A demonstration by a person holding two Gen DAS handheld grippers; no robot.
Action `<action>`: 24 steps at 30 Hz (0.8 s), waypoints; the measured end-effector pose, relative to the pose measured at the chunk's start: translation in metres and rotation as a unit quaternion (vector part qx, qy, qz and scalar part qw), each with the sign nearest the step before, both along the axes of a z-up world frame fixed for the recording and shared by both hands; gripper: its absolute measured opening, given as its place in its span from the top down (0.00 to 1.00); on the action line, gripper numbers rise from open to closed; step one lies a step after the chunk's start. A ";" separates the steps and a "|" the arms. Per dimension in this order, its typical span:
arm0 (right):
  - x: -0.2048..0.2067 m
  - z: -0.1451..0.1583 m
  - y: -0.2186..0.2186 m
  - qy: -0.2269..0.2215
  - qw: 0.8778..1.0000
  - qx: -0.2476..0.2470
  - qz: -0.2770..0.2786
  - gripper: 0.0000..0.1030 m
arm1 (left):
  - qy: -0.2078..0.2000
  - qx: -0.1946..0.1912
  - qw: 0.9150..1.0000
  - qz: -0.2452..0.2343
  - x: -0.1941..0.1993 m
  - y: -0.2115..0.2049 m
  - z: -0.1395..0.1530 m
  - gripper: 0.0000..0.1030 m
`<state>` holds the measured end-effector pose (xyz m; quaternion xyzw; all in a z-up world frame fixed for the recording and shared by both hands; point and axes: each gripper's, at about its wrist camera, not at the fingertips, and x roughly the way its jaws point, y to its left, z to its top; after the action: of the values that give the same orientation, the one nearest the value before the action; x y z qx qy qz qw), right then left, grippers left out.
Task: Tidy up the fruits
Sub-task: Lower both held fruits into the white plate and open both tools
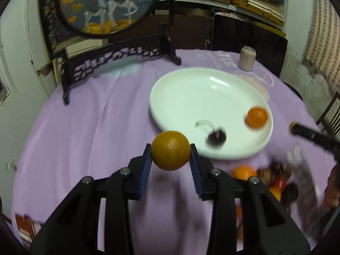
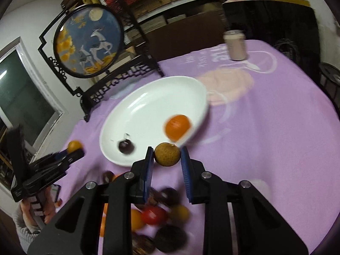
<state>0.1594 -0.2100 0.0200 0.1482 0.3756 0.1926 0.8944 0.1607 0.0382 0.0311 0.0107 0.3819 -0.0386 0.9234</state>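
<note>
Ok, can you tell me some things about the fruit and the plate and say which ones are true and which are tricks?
1. The left gripper holds an orange fruit. True.
2. The white plate is empty. False: an orange and a dark fruit lie in it.
3. The right gripper holds a brownish-yellow fruit. True.
4. The can lies on its side. False: it stands upright.
5. The cloth is green. False: it is purple.
</note>
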 end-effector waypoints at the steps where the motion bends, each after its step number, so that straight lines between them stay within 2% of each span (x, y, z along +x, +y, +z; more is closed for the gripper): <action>1: 0.007 0.001 0.008 0.003 1.000 -0.002 0.007 0.75 | 0.001 -0.001 1.000 -0.001 0.008 -0.003 0.000 0.66; 5: 0.029 -0.004 0.039 0.005 0.999 -0.035 0.028 0.75 | 0.010 0.005 1.000 -0.008 0.043 -0.019 -0.007 0.66; 8: 0.042 -0.011 0.049 0.014 0.999 -0.038 0.030 0.74 | 0.023 -0.002 1.000 -0.012 0.060 -0.023 -0.017 0.64; 9: 0.046 -0.012 0.050 0.017 0.999 -0.036 0.029 0.72 | 0.022 0.000 1.000 -0.010 0.063 -0.024 -0.018 0.55; 10: 0.048 -0.013 0.050 0.020 0.999 -0.033 0.028 0.64 | 0.020 0.002 1.000 -0.008 0.064 -0.024 -0.019 0.45; 11: 0.050 -0.013 0.049 0.020 0.999 -0.031 0.028 0.60 | 0.016 0.003 1.000 -0.008 0.064 -0.024 -0.020 0.43; 12: 0.049 -0.013 0.047 0.018 0.999 -0.031 0.024 0.49 | 0.016 0.002 1.000 -0.010 0.063 -0.023 -0.020 0.42; 13: 0.049 -0.012 0.045 0.013 0.999 -0.033 0.018 0.46 | 0.017 0.001 1.000 -0.012 0.063 -0.022 -0.021 0.42; 17: 0.039 -0.006 0.034 0.002 1.000 -0.019 0.011 0.46 | 0.012 -0.008 1.000 -0.007 0.054 -0.015 -0.017 0.38; 21: 0.021 -0.003 0.022 -0.008 1.000 -0.023 0.002 0.44 | -0.001 -0.002 1.000 0.006 0.032 -0.009 -0.015 0.27; 24: 0.006 -0.010 0.012 -0.005 1.000 -0.029 -0.009 0.43 | 0.002 0.002 1.000 0.004 0.015 -0.008 -0.020 0.26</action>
<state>0.1655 -0.1978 0.0098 0.1243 0.3752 0.1740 0.9020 0.1762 0.0305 0.0116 0.0108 0.3836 -0.0337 0.9228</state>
